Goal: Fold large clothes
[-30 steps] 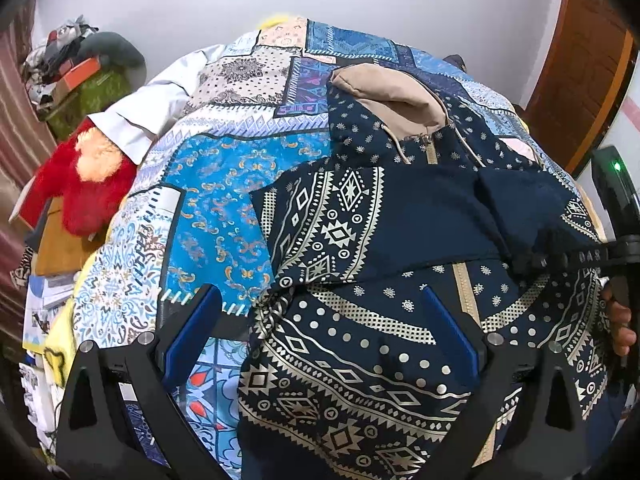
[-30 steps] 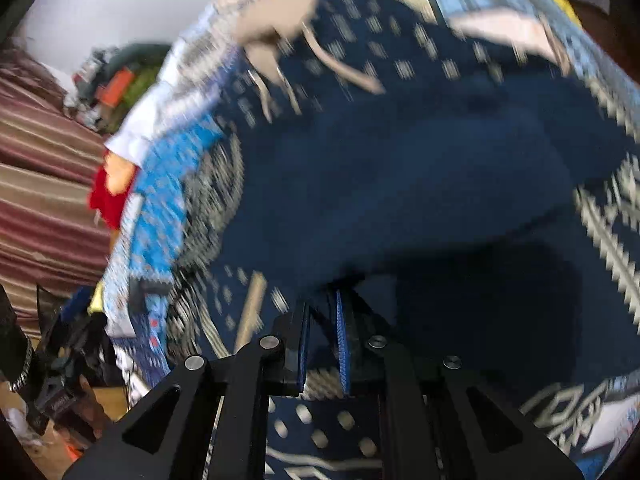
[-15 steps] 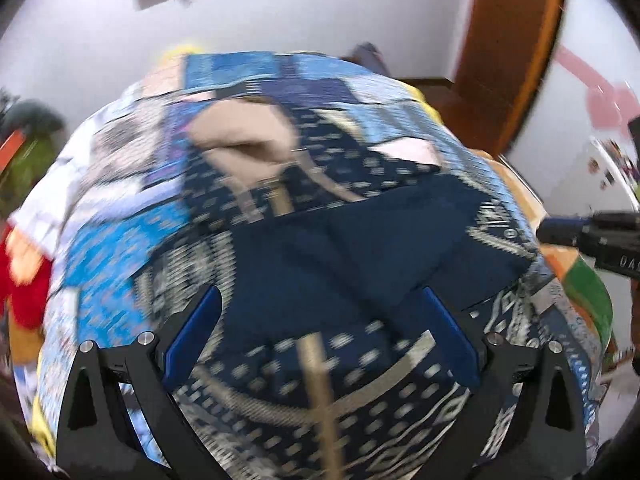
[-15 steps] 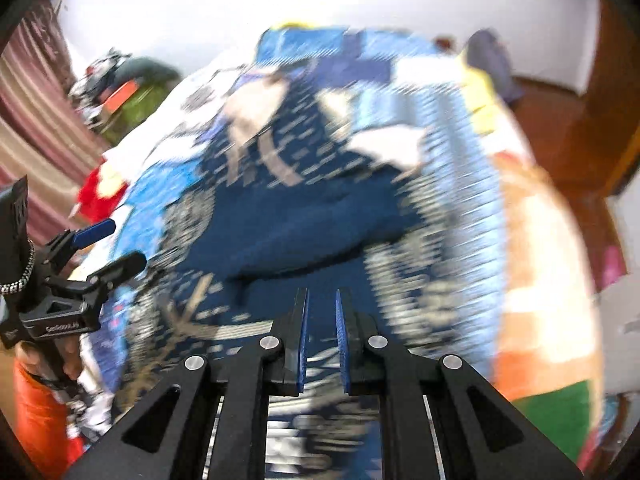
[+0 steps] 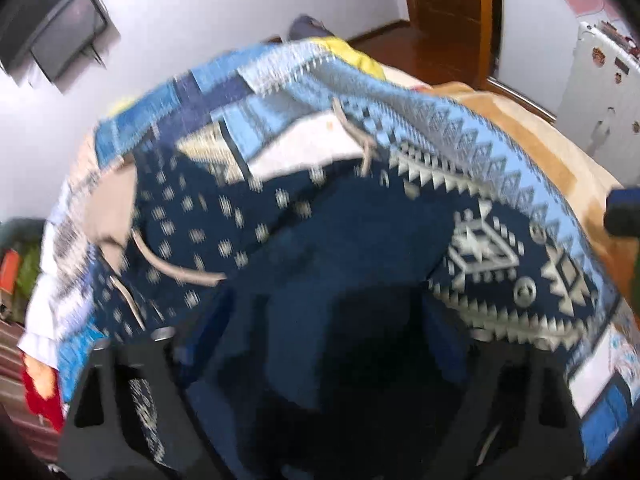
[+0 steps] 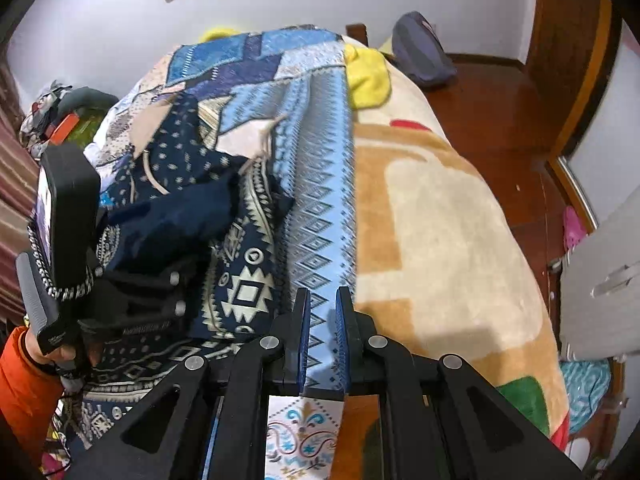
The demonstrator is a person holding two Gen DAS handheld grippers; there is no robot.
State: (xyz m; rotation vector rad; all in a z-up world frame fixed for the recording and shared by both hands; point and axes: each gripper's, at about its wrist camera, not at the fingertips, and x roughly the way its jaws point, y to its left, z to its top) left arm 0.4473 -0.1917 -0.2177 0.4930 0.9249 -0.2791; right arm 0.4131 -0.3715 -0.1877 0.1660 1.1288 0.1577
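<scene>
A navy hoodie [image 5: 320, 240] with cream geometric patterns lies bunched on a blue patchwork bed cover [image 6: 320, 168]. Its beige-lined hood [image 6: 150, 128] points toward the far wall. My left gripper [image 5: 328, 320] is low over the hoodie's plain navy fold; its jaws are closing with that fabric between them, and the blurred view shows no pad pressing. The right wrist view shows this left gripper [image 6: 136, 292] sunk into the navy cloth, held by a hand in an orange sleeve [image 6: 24, 384]. My right gripper [image 6: 323, 320] is shut on nothing, above the cover's light-blue border to the hoodie's right.
A tan and cream blanket [image 6: 440, 220] covers the bed's right side, with a yellow cloth [image 6: 368, 76] at its far end. A grey bag [image 6: 420, 52] lies on the wooden floor [image 6: 500, 120]. A white fridge [image 5: 600, 92] stands right; clutter [image 6: 60, 112] piles up left.
The left gripper swept right across the hoodie, rolled, sank onto the plain navy fold and narrowed its jaws. The right gripper lifted off the hoodie and moved right over the cover's border, still shut.
</scene>
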